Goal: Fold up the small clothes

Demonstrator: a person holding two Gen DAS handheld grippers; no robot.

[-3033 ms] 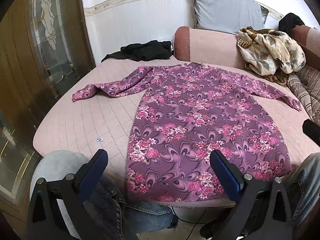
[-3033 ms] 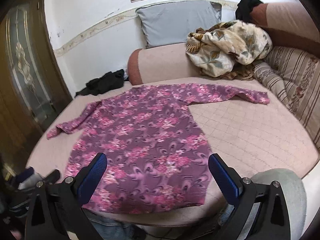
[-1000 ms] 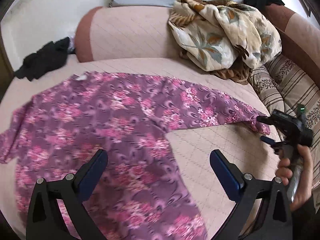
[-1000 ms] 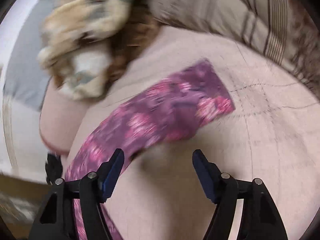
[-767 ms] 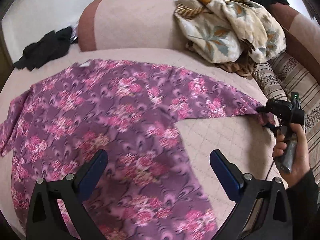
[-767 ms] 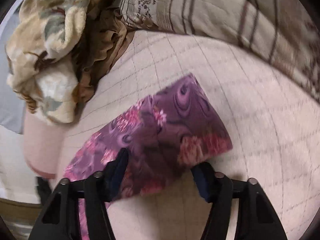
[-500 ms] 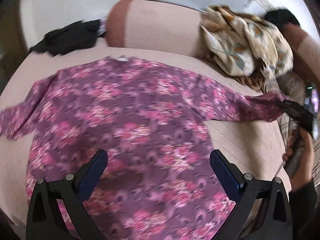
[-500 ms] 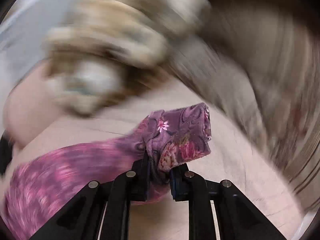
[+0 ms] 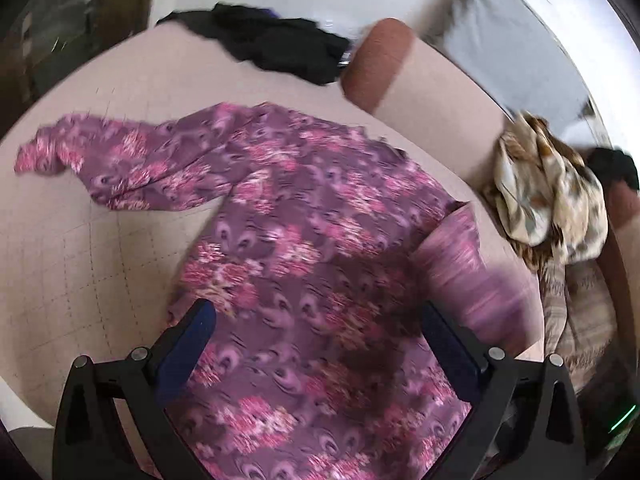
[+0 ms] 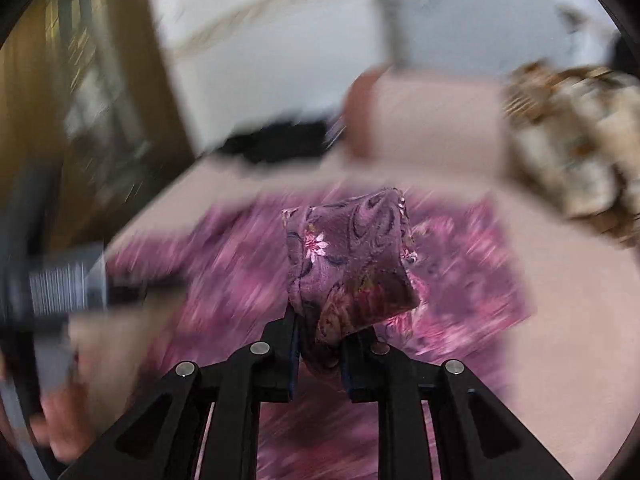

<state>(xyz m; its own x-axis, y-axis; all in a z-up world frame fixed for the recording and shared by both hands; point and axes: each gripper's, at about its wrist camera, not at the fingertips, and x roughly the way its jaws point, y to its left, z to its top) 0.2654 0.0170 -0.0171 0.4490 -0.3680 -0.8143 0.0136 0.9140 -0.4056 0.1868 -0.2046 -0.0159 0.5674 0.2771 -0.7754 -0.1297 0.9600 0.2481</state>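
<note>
Lifted off the bed since half a second ago, the dress's right sleeve cuff (image 10: 348, 264) now rides over the body of the purple floral dress (image 9: 304, 264), pinched between my right tongs (image 10: 320, 344). The dress lies spread on the quilted pink bed (image 9: 80, 240), its other sleeve (image 9: 120, 168) stretched out flat. My left tongs (image 9: 316, 344) hang spread above the skirt, holding nothing. A black garment (image 9: 276, 46) and a patterned blanket (image 9: 548, 196) sit beyond.
</note>
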